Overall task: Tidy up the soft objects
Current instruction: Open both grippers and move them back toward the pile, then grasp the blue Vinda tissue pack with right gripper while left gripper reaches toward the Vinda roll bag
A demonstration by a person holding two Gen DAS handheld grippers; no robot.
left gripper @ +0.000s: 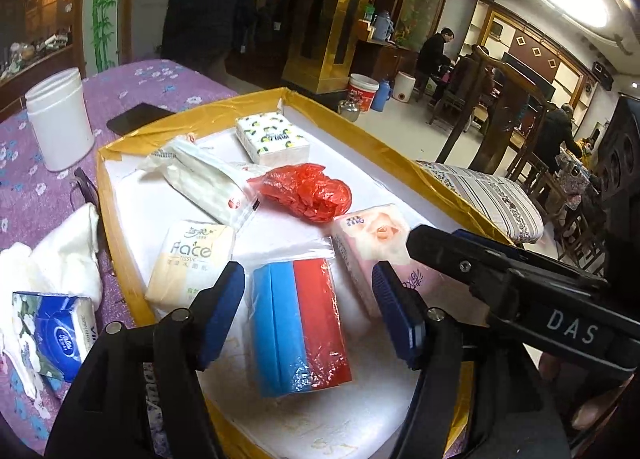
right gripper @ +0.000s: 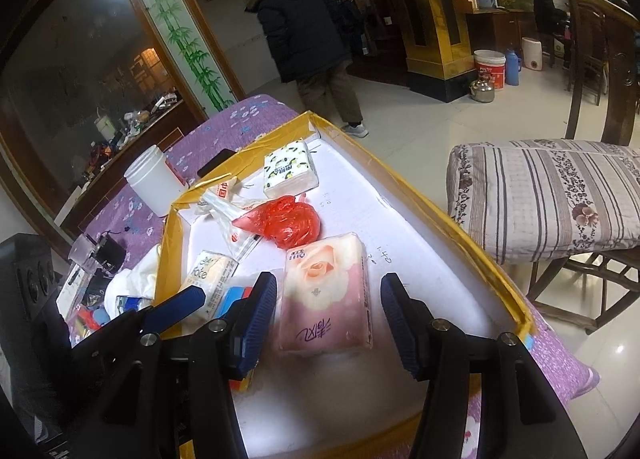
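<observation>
Tissue packs sit in the yellow-edged tray [left gripper: 120, 243]. Left wrist view: left gripper [left gripper: 308, 309] jaws parted, straddling the blue/red wrapped pack [left gripper: 298, 323], pads clear of it. "Face" pack [left gripper: 192, 263] just beside its left finger. Right wrist view: right gripper [right gripper: 328, 323] jaws parted around the pink rose pack [right gripper: 324, 295], not pressing it. Red plastic bag [right gripper: 284, 223] lies beyond.

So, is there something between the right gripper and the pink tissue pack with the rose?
Nothing visible. The right gripper is open, and the pink tissue pack lies flat on the tray between its fingers, pads apart from it. The left gripper is beside, over the blue and red pack.
</observation>
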